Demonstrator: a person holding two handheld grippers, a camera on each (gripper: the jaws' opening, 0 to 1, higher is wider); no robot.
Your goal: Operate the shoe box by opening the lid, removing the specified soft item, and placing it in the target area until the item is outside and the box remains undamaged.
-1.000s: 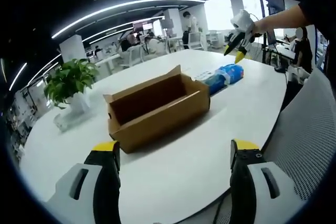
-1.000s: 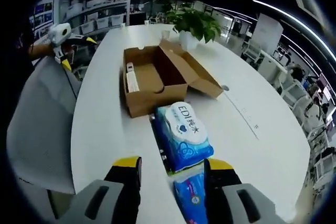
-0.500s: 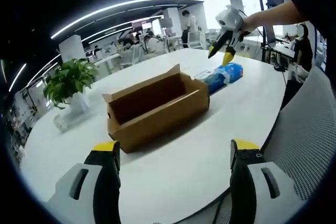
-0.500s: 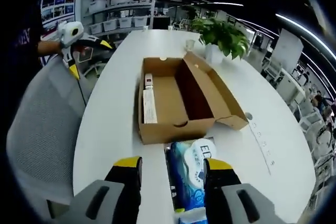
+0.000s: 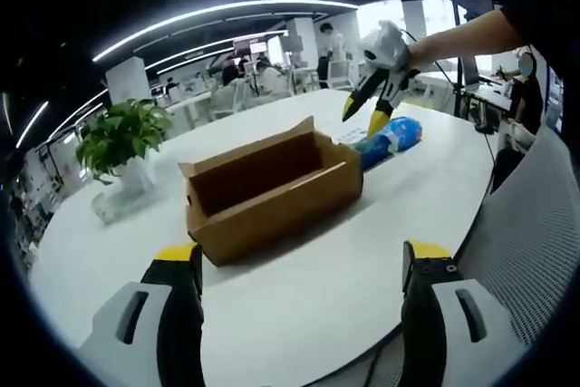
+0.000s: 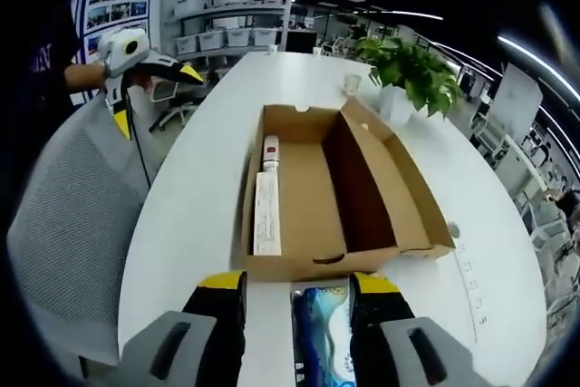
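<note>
The shoe box [image 6: 335, 197] sits open at frame centre — the blue soft pack [image 5: 388, 136] already lies outside on the counter [image 6: 195, 215]. Right gripper [image 6: 296, 292] and left gripper [image 5: 294, 265] show fingers wide, empty — task looks essentially done.

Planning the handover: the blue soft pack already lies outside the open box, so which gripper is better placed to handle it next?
Right. The right gripper hovers over the blue pack beside the box; the left gripper hangs back near the table edge.
</note>
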